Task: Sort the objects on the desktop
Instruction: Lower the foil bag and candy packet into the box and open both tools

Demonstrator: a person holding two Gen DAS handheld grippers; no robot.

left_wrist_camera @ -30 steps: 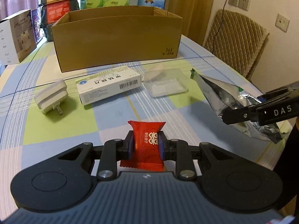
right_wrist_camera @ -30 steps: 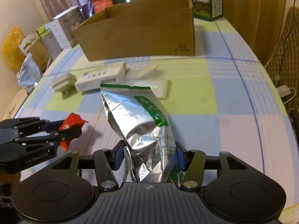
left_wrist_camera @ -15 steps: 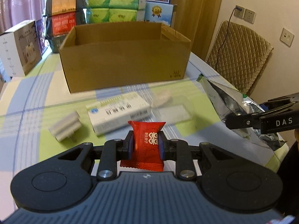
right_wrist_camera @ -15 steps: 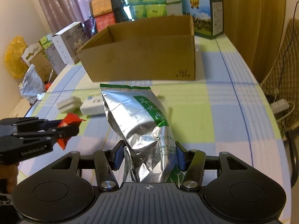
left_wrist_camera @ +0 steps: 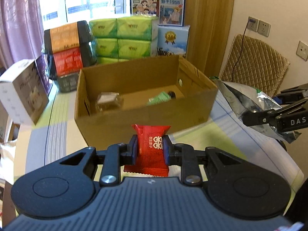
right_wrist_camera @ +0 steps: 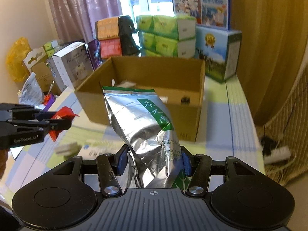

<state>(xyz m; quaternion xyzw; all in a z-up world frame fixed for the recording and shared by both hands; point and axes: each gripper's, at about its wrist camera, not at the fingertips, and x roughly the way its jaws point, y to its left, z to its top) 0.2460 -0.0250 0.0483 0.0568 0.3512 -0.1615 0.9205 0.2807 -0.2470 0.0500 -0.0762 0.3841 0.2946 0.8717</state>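
With the left gripper (left_wrist_camera: pixel 150 150) pinching the red candy packet (left_wrist_camera: pixel 151 144) and the right gripper (right_wrist_camera: pixel 153 162) clamping the silver foil tea pouch (right_wrist_camera: pixel 142 123), each should clear the cardboard box (left_wrist_camera: pixel 119 127) rim before its jaws part; the pouch wants room.

An open cardboard box (left_wrist_camera: pixel 146 104) sits on the surface (left_wrist_camera: pixel 57 134), ahead of both claws. Inside it lie a tube (left_wrist_camera: pixel 160 97) toward the right and a small packet (left_wrist_camera: pixel 109 101) toward the left. Behind the box stand stacked tissue packs (left_wrist_camera: pixel 123 38), with cartons (left_wrist_camera: pixel 23 92) to its left. The left claw (left_wrist_camera: pixel 150 150) clamps a candy wrapper (left_wrist_camera: pixel 151 150) before the box. To its right, the right claw (right_wrist_camera: pixel 152 161) grips a foil bag (right_wrist_camera: pixel 142 127). A chair (left_wrist_camera: pixel 254 67) stands right of the surface.
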